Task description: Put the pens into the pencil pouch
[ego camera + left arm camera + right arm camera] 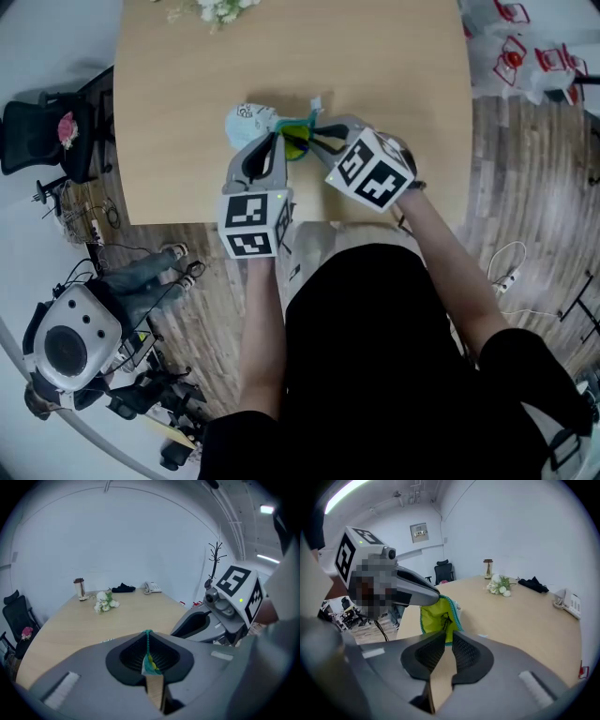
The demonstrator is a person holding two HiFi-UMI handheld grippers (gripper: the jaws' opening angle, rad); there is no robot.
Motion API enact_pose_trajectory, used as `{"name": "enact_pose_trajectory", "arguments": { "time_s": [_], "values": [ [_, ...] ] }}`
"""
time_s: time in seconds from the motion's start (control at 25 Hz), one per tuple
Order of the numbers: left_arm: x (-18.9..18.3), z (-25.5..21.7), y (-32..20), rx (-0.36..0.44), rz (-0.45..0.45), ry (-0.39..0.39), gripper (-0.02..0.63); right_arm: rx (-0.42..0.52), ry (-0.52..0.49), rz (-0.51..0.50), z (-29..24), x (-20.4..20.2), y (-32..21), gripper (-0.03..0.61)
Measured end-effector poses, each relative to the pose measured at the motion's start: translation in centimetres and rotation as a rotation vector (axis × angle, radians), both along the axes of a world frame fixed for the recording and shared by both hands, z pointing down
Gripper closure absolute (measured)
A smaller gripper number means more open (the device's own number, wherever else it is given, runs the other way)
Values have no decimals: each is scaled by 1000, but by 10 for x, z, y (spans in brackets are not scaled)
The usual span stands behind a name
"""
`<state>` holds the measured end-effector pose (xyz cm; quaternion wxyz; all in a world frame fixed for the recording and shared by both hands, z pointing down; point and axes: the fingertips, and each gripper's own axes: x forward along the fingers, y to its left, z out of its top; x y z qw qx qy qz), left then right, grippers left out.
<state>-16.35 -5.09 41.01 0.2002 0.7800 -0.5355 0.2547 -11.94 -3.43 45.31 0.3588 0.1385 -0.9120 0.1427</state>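
Both grippers meet over the near half of the worktop [187, 94], at the mouth of the pencil pouch [251, 122].

- Pouch: pale blue outside, yellow-green lining, teal zip edge. It is lifted at the mouth end; the body trails away toward the far side.
- Left gripper [279, 141]: jaws pressed together on the teal zip edge, a sliver of lining pinched between the pads. This looks like the anchor side.
- Right gripper [314, 141]: jaws nearly together with a narrow slit left. The opposite rim of the pouch runs into their tips and appears caught there.
- Purpose, as I read it: one rim in each gripper, pulled apart so the lining shows and the mouth stays open for loading.
- Pens: none picked out on the worktop. There is a dark shape inside the lining, but I cannot say what it is.
- Far end: a small bunch of white flowers [217, 9], well apart from the work.
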Motion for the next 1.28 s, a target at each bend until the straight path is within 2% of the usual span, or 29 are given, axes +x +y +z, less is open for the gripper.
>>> {"name": "enact_pose_trajectory", "arguments": {
  "time_s": [0.44, 0.6, 0.76, 1.28],
  "values": [
    [5, -8, -4, 16, -9, -11, 600, 95, -87, 135, -33, 34, -23, 532],
    [5, -7, -3, 11, -16, -15, 599, 126, -125, 173, -45, 46, -29, 560],
    [5, -8, -4, 20, -21, -16, 598, 156, -158, 209, -56, 59, -32, 561],
    [4, -11, -5, 34, -40, -11, 600, 188, -228, 287, -77, 90, -38, 569]
  ]
}}
